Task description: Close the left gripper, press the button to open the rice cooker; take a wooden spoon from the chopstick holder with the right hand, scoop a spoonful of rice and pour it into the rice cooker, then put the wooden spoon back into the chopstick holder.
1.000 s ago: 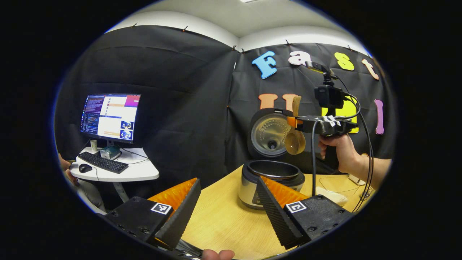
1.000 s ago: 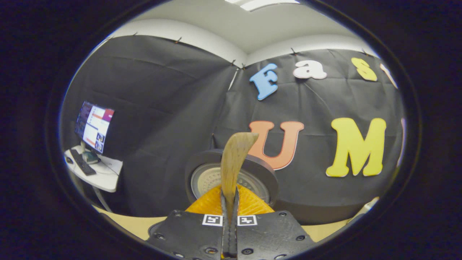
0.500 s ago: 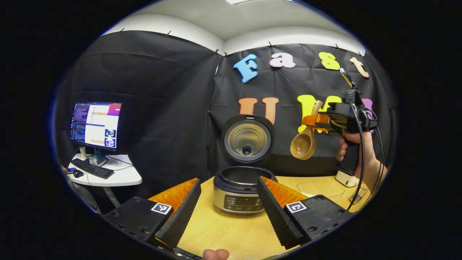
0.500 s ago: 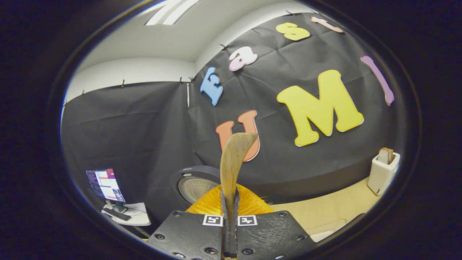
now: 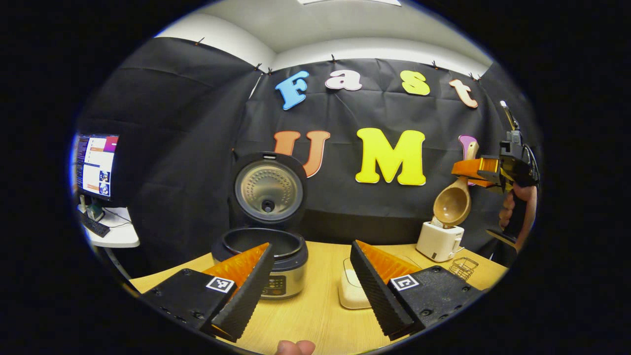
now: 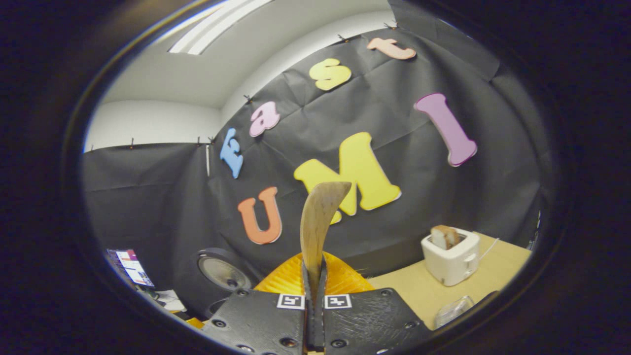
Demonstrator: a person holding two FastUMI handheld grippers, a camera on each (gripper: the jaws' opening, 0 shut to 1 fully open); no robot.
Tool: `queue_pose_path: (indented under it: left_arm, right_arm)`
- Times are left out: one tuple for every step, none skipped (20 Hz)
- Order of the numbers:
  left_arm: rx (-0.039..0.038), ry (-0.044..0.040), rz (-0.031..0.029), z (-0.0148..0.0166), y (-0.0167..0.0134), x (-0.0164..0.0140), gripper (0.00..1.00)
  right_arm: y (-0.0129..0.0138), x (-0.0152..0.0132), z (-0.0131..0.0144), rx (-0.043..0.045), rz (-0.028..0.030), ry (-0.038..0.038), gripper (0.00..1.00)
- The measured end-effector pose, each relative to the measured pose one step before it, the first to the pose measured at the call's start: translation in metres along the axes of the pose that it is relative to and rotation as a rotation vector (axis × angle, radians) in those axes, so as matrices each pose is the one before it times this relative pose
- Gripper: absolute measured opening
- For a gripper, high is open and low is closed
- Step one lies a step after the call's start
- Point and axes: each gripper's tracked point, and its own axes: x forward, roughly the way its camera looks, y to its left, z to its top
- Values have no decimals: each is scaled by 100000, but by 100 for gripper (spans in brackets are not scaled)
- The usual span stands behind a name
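Wooden spoon (image 6: 319, 224) is clamped in the right tongs (image 6: 314, 296), held above the white chopstick holder (image 5: 438, 241). Left tongs (image 5: 308, 286) are held apart near the open rice cooker (image 5: 268, 236) on the bench (image 5: 315, 315).

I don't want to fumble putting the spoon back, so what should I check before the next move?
1. Right gripper shut on the wooden spoon: ok.
2. Spoon bowl empty, seen in the left gripper view: ok.
3. Rice cooker lid up: ok.
4. Left gripper open and well apart from the spoon: ok.
5. Room inside the wire basket by the toaster: cannot tell.
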Motion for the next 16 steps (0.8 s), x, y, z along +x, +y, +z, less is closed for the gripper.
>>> queue_pose_path:
  left_arm:
    - [97, -3, -1328, -34, -720, 170, 99]
    - [-162, -241, -1089, 4, -675, 275, 99]
    - [-436, -292, -648, 73, -520, 238, 99]
    - [-671, -330, -104, 6, -419, 227, 99]
    - [-903, -207, -209, -12, -333, 203, 99]
    - [-714, 566, -395, -122, -379, 196, 99]
    - [-341, 643, -244, -141, -374, 198, 99]
    - [63, 446, 56, -59, -158, 216, 99]
    - [179, 235, 182, 2, -10, -18, 99]
    - [426, 68, -29, 28, 19, 48, 99]
    - [465, 59, 233, 111, 93, -83, 99]
    - [485, 5, 183, 181, 146, 0, 98]
    - [587, 220, 11, 192, 82, 206, 98]
    - [708, 575, 235, 229, 297, 181, 94]
    - [544, 860, -480, 328, 315, 86, 99]
    - [456, -457, -47, 720, 216, 248, 99]
  right_arm:
    - [-2480, -501, 560, -739, -4354, -989, 0]
    - [-2601, -478, 326, -755, -4329, -413, 0]
    - [-2143, -385, 89, -940, -3766, -165, 0]
    - [-1881, -545, -183, -1540, -3395, -376, 0]
    - [-1576, -365, -169, -1955, -2381, -503, 0]
    - [-1216, 146, -263, -1466, -1882, 19, 0]
    - [-1038, 96, -507, -770, -1244, 716, 0]
    - [-1051, 123, -853, -8, -1344, 1135, 0]
    - [-1086, 174, -839, 358, -1567, 1076, 0]
    - [-780, 369, -1024, 464, -1457, 1307, 0]
    - [-584, 356, -1076, 427, -1472, 989, 0]
    - [-494, 372, -1172, 197, -892, 1274, 0]
    - [-418, 420, -1116, -690, -860, 1043, 0]
    - [-437, 388, -983, -1217, -1245, 852, 0]
    - [-281, 374, -843, -776, -480, 760, 0]
    - [-91, 212, -598, 427, -208, 810, 0]
